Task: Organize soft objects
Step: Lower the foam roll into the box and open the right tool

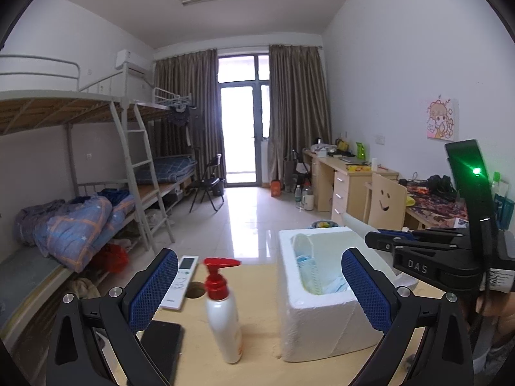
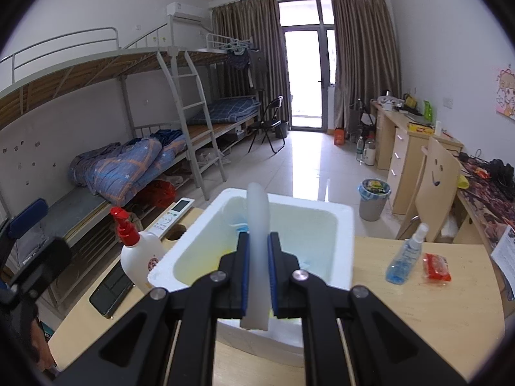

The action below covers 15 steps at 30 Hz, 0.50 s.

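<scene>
Two hand-held grippers work over the tabletop. The right hand-held gripper pinches a pale, translucent soft strip between its blue pads, and holds it upright just above the white foam box. This strip looks light and flexible, perhaps silicone, so it can bend or slip; a hold near its middle seems safest. The left hand-held gripper is spread wide and holds nothing, with the lotion pump bottle between its fingers. Inside the box lie some blue face masks, I think, but the view there is not clear.
</scene>
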Tool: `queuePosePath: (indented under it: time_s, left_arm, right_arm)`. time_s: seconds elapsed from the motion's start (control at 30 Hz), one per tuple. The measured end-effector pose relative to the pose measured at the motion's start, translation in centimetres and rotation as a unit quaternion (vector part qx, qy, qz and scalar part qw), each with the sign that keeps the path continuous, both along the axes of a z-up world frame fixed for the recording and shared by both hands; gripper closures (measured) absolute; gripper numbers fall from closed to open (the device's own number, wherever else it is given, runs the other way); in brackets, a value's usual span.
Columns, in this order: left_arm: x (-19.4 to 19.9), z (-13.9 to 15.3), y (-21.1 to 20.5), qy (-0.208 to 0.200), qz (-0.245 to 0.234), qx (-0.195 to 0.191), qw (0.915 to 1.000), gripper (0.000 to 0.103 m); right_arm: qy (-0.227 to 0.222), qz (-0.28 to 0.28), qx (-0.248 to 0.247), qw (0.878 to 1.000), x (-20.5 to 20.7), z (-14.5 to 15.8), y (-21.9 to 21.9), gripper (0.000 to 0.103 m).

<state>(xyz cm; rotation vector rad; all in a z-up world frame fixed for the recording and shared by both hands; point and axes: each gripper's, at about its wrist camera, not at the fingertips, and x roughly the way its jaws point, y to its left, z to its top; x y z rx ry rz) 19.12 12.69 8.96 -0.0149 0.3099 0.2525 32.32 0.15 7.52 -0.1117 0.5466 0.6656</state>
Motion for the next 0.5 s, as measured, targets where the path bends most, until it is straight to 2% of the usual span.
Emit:
queuePosePath:
  time_s: [0.23,0.3,0.4,0.43,0.47,0.5]
  left_arm:
    - [-1.2,0.1,1.1,-0.007,0.021,-0.001,0.9997,0.001]
    - [-1.3,0.1,1.3,-0.007,0.026,0.001,0.9996,0.001]
    - [-1.4,0.0,1.7,-0.007,0.029,-0.003,0.9996,0.001]
    - [-1.4,0.0,1.6,-0.007,0.029,-0.003,0.9995,0.001]
    - [-1.5,0.0,1.7,-0.008,0.029,-0.003,0.9995,0.001]
    - [-1.5,0.0,1.7,-0.007,0.030,-0.003,0.9995,0.001]
  right_arm:
    - [0.013,0.000,-0.005,1.000,1.1,-0.6,1.4,0.090]
    - [0.018,-0.002,-0.006,1.000,1.5,-0.8,1.5,0.087]
    - [0.022,-0.007,-0.011,1.000,1.9,-0.9,1.8,0.067]
    - [0.023,-0.010,-0.010,1.000,1.9,-0.9,1.8,0.050]
    - [0.023,-0.011,-0.006,1.000,1.8,-0.8,1.7,0.038]
    - [0.022,-0.011,-0.001,1.000,1.7,-0.7,1.7,0.035]
